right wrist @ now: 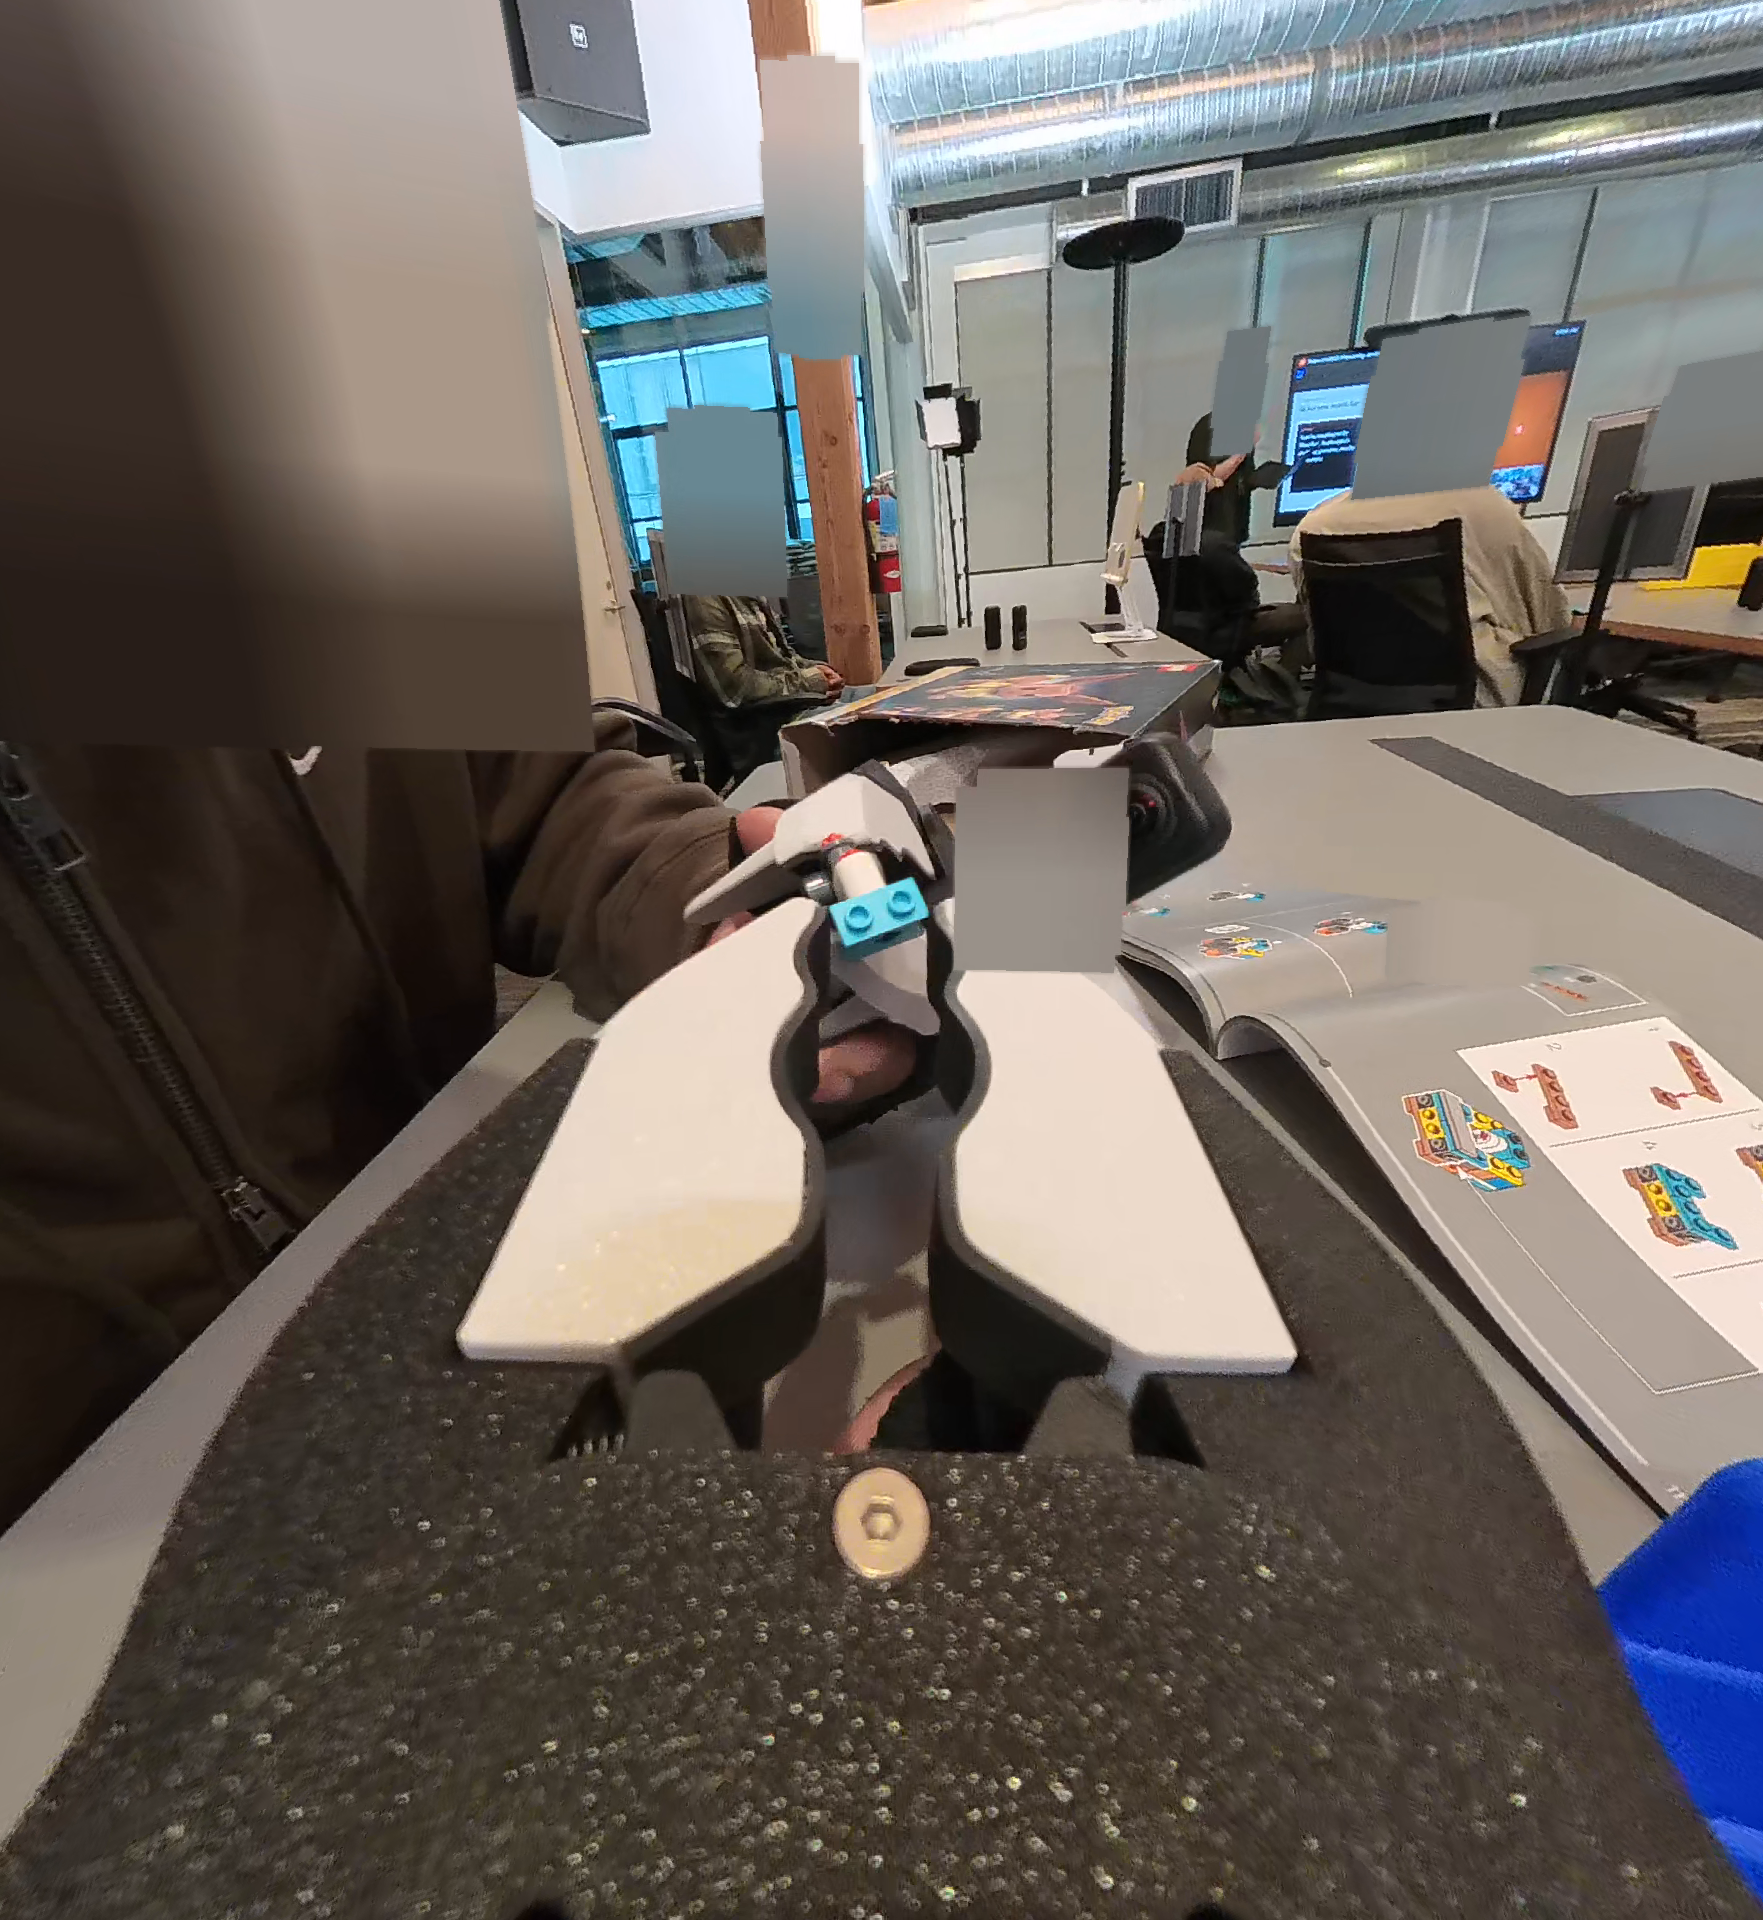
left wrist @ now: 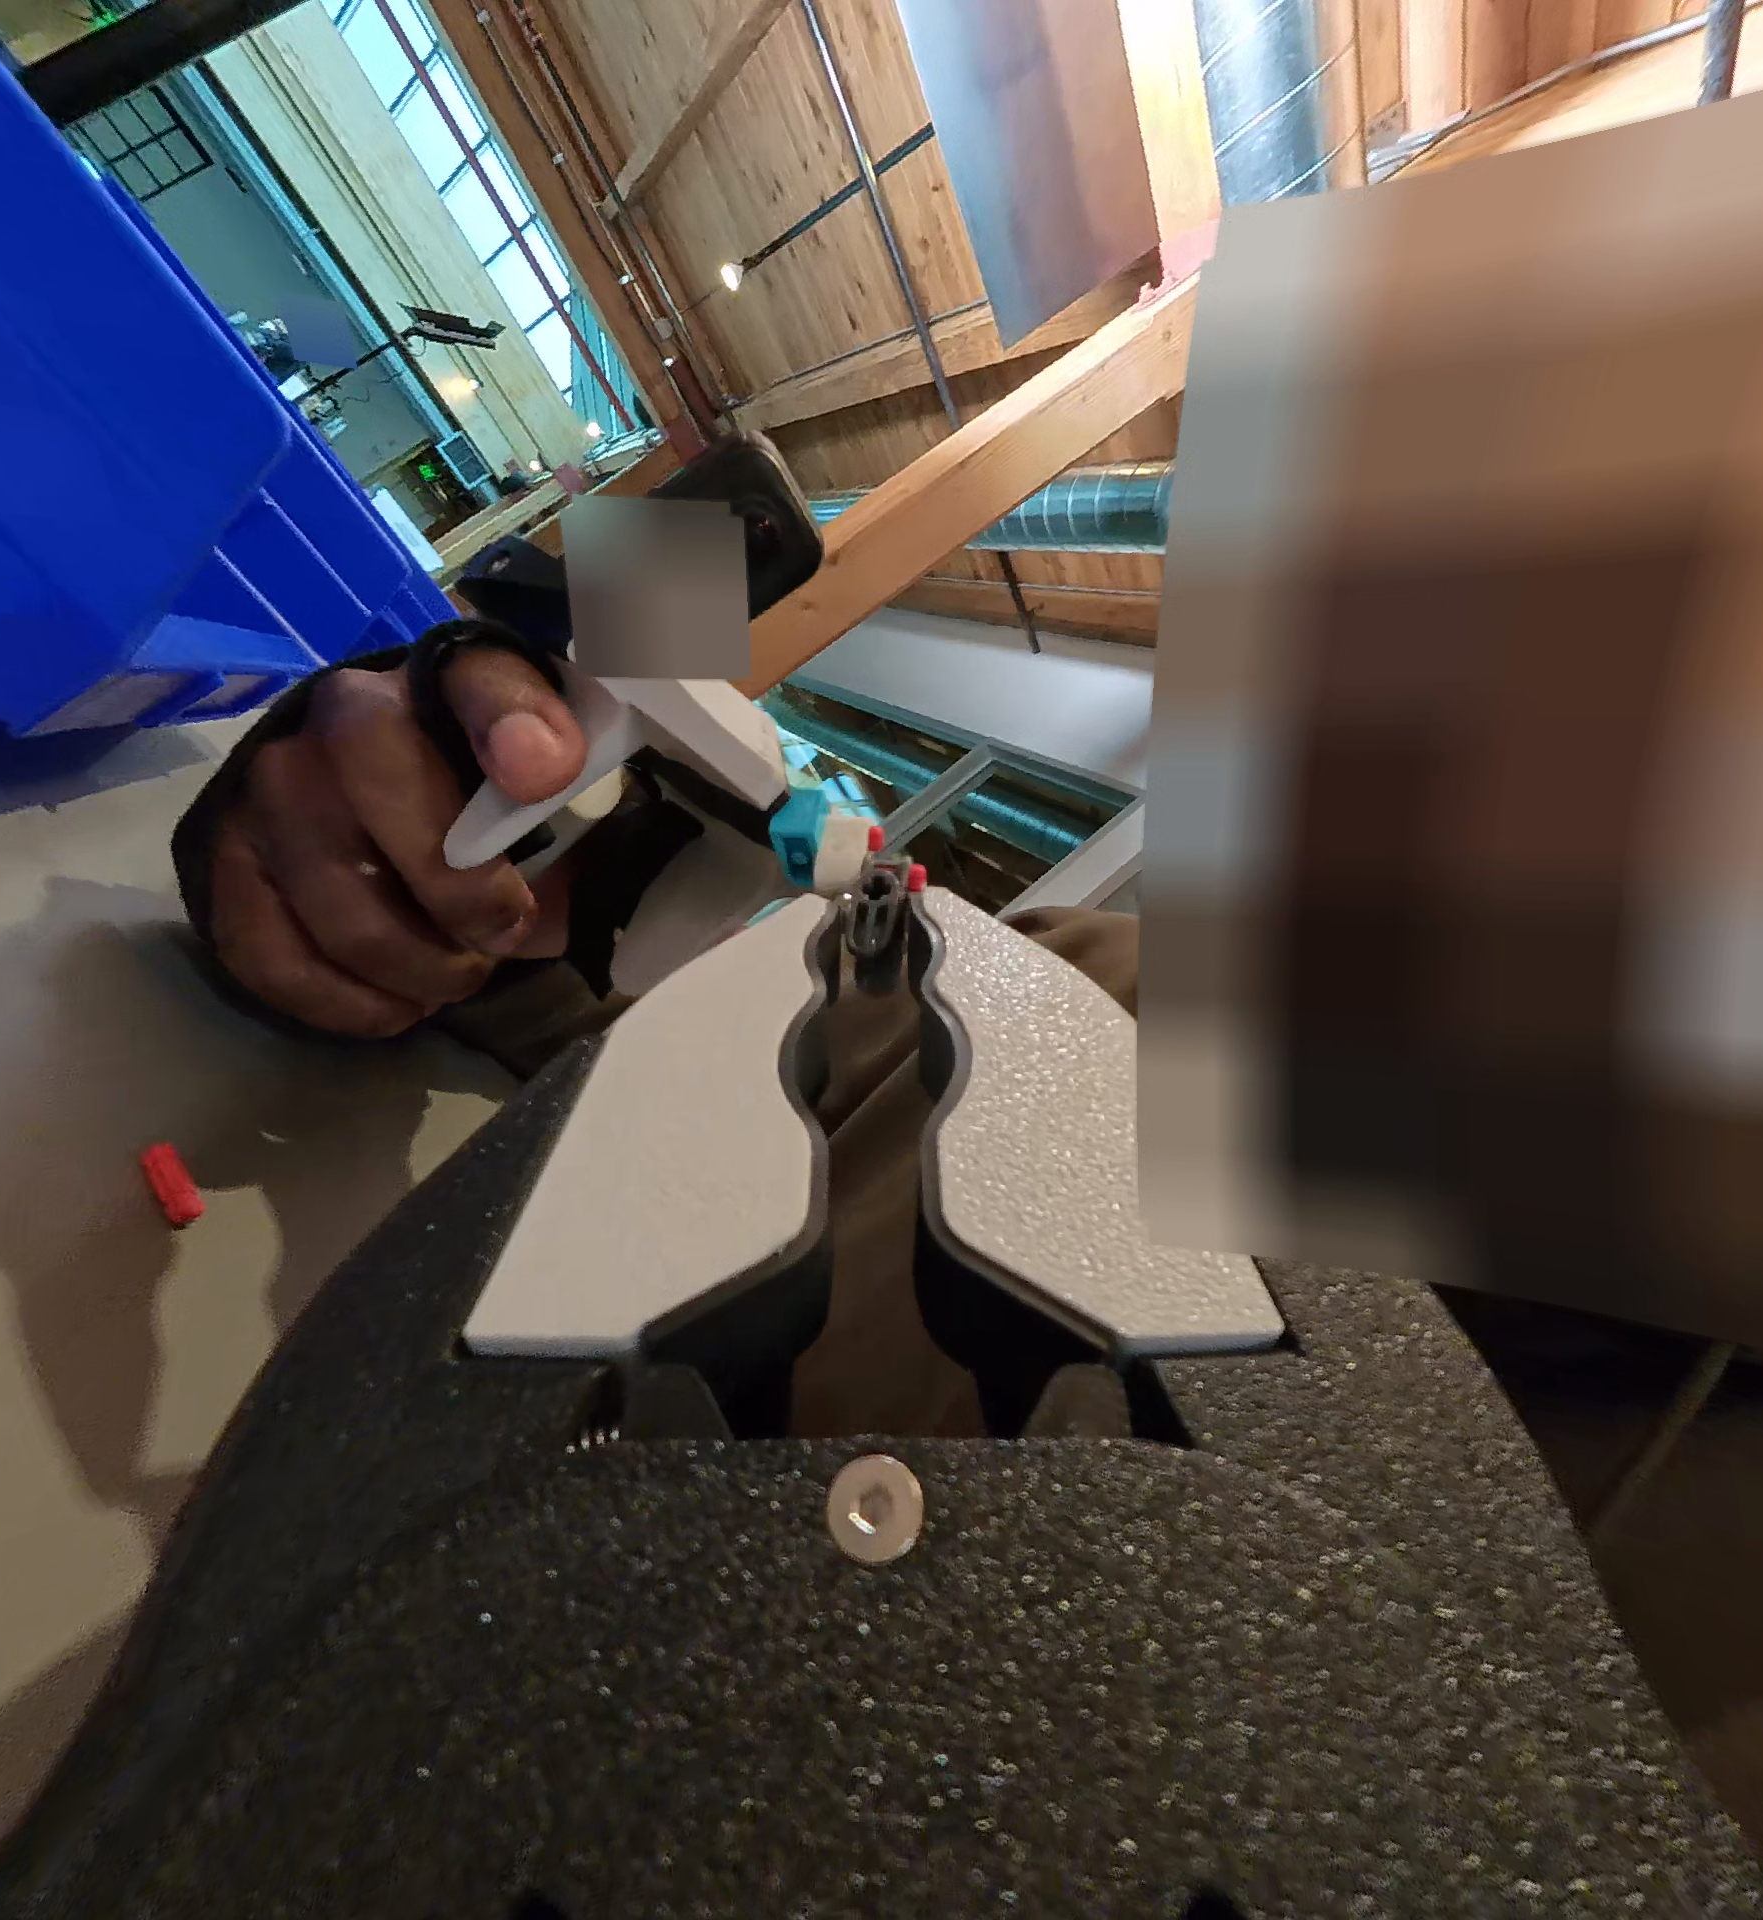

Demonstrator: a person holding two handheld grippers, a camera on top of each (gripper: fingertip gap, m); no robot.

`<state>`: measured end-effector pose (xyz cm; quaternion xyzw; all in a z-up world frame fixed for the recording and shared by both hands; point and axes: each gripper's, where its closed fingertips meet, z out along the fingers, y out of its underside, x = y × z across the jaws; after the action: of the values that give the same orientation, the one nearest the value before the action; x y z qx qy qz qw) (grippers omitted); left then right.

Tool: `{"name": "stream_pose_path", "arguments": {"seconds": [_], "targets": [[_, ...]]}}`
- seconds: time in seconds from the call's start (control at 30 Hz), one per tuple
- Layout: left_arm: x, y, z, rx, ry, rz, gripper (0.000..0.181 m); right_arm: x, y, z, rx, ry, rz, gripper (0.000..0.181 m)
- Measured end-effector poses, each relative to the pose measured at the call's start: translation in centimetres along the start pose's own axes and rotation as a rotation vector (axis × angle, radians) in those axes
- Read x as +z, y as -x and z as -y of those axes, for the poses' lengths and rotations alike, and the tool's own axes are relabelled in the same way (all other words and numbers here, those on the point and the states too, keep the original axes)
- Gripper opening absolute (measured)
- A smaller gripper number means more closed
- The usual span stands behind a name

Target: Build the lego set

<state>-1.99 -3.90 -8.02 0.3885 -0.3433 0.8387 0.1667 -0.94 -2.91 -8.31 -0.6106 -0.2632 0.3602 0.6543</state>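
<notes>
The left gripper (left wrist: pixel 877 920), raised off the table and tilted toward the ceiling, is clamped on a dark grey piece (left wrist: pixel 875 925) carrying two red pins (left wrist: pixel 916 878). The right gripper (right wrist: pixel 882 920) pinches a teal brick (right wrist: pixel 879 916) with two studs, which is joined to a white cylinder (right wrist: pixel 851 871). The two grippers meet tip to tip, so the held parts touch above the table's near edge, close to the person's brown jacket (right wrist: pixel 181 1039).

Surface: a grey table (left wrist: pixel 46 1299), in an open office with timber beams, metal ducts and large windows. One loose red peg (left wrist: pixel 170 1184) lies on the table, well apart from the held parts. One open instruction booklet (right wrist: pixel 1479 1195) lies to the right; one opened box (right wrist: pixel 1012 707) stands behind the grippers. One blue bin (left wrist: pixel 98 468) sits at the table's right side, just beside the right hand (left wrist: pixel 337 862). Three seated people are visible at desks farther back. Bare tabletop lies between booklet and far edge.
</notes>
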Motion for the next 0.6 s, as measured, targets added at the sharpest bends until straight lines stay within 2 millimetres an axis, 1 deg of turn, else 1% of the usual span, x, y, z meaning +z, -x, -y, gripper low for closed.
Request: {"name": "stream_pose_path", "arguments": {"seconds": [0.13, 0.27, 0.33, 0.43, 0.6], "targets": [[-0.3, 0.3, 0.1, 0.079, 0.036, 0.063, 0.014, 0.1, 0.0, -0.2, 0.024, 0.009, 0.006, 0.017], [-1.1, 0.5, 0.4, 0.194, 0.083, 0.138, 0.014, 0.0, -0.1, -0.4, 0.057, 0.009, 0.023, 0.017], [-1.4, 0.6, 0.5, 0.225, 0.101, 0.156, 0.014, 0.0, 0.0, -0.5, 0.084, 0.007, 0.043, 0.017], [-1.5, 0.3, 0.3, 0.211, 0.116, 0.132, 0.014, 0.2, 0.4, -0.8, 0.116, 0.012, 0.084, 0.017], [-1.1, -0.3, -0.8, 0.169, 0.162, 0.072, 0.014, 0.6, 0.7, -1.3, 0.114, 0.032, 0.116, 0.017]]}}
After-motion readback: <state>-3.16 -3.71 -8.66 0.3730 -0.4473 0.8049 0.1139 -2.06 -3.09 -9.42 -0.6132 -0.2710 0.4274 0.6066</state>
